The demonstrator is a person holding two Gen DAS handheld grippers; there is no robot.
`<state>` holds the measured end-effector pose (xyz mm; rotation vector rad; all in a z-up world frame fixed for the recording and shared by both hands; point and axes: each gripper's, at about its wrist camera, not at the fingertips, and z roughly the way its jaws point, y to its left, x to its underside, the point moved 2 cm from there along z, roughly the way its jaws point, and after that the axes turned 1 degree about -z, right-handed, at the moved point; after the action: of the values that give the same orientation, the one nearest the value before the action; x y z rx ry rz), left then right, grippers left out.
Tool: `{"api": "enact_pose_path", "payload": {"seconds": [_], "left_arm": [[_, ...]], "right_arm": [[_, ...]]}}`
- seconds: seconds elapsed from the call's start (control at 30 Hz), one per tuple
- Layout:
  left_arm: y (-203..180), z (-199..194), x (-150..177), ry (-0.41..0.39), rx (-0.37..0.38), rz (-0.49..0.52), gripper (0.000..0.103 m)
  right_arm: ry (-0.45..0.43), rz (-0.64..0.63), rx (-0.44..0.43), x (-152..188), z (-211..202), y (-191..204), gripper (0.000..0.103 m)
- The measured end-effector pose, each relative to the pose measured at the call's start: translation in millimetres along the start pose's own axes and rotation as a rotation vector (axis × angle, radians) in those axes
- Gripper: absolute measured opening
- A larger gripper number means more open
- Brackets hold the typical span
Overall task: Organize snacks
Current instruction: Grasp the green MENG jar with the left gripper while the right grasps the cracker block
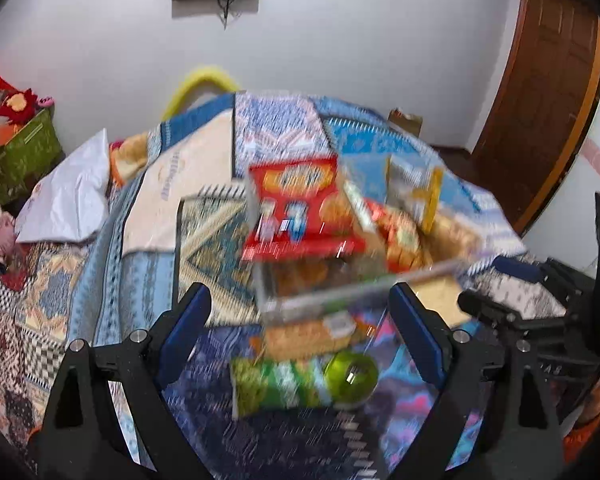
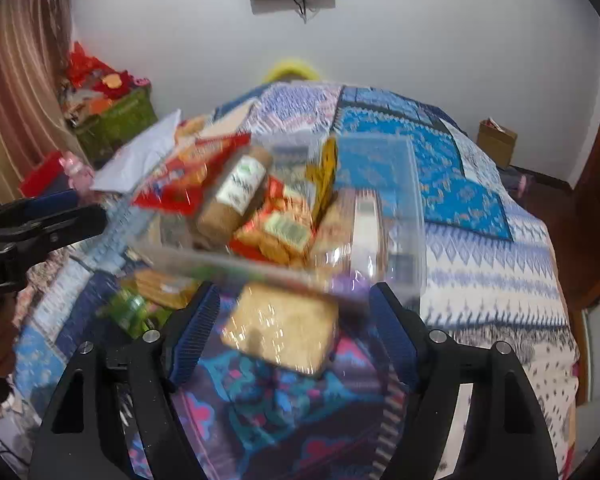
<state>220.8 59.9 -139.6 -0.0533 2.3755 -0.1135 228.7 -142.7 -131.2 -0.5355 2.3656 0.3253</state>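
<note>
Left wrist view, though blurred, shows a clear plastic bin on the patterned bedspread already heaped with snacks, a red packet on top. Still outside, on its near side, lie a green canister and a biscuit pack; right wrist view adds a tan cracker pack. I judge the job mostly done. Left gripper and right gripper both tilt downward, jaws spread, gripping nothing.
</note>
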Motion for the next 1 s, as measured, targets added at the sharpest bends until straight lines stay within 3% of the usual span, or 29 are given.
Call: {"api": "enact_pose_path", "payload": {"seconds": [0.27,0.63,0.83,1.0], "left_arm": [[0.3,9.2,37.8,0.057,0.006,0.026,0.091],[-8.9,20.6,50.9,0.067,0.039,0.040,0.091],[-22.7,21.2,55.2,0.063,0.072,0.078,0.084],[-38.6,24.3,60.0,0.077,0.105,0.112,0.076]], "right_arm": [[0.101,0.010,0.015,15.3,29.5,8.6,0.079],[0.151,-0.011,0.045,13.7,53.8,20.7,0.087],[0.143,0.050,-0.016,16.7,50.9,8.2,0.085],[0.127,0.048,-0.016,25.0,38.8,4.3,0.084]]}}
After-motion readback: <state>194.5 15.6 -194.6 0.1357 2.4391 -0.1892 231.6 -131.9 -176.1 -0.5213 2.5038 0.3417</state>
